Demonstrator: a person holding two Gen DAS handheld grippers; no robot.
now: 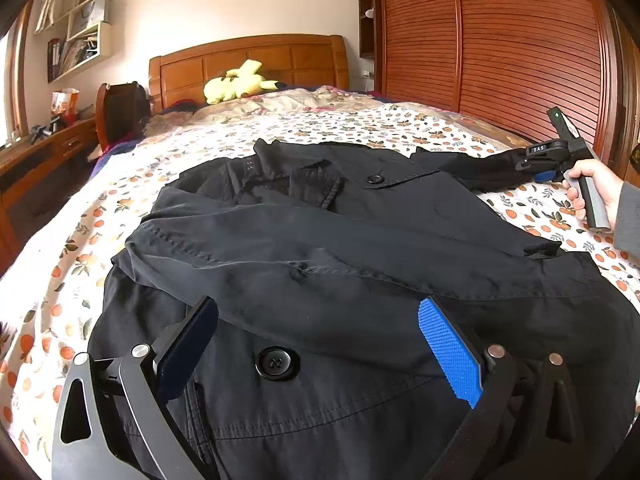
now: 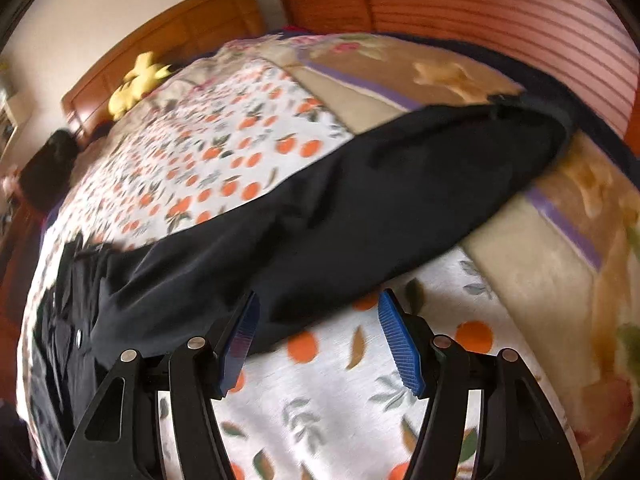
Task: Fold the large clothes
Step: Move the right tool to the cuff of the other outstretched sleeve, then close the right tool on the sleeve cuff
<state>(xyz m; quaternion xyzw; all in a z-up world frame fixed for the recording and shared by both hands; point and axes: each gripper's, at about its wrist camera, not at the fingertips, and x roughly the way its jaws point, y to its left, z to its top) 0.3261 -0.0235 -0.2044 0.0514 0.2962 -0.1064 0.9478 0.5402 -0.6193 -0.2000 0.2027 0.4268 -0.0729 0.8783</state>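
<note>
A black coat (image 1: 328, 240) lies front up on the orange-print bed sheet (image 1: 52, 280). One sleeve (image 1: 320, 256) is folded across its chest. The other sleeve (image 1: 476, 164) stretches out to the right. My left gripper (image 1: 320, 320) hangs open over the coat's lower front, just above a black button (image 1: 276, 362), and holds nothing. A hand (image 1: 592, 184) holds my right gripper (image 1: 544, 168) by the outstretched sleeve's end. In the blurred right wrist view that sleeve (image 2: 360, 200) runs across the sheet, and my right gripper (image 2: 320, 316) is open at its near edge with nothing pinched.
A yellow plush toy (image 1: 236, 84) lies by the wooden headboard (image 1: 248, 60). A slatted wooden wardrobe (image 1: 500, 48) lines the bed's right side. A desk (image 1: 44, 148) and a chair (image 1: 120, 112) stand at the left. A beige flowered blanket (image 2: 540, 272) covers the bed's far side.
</note>
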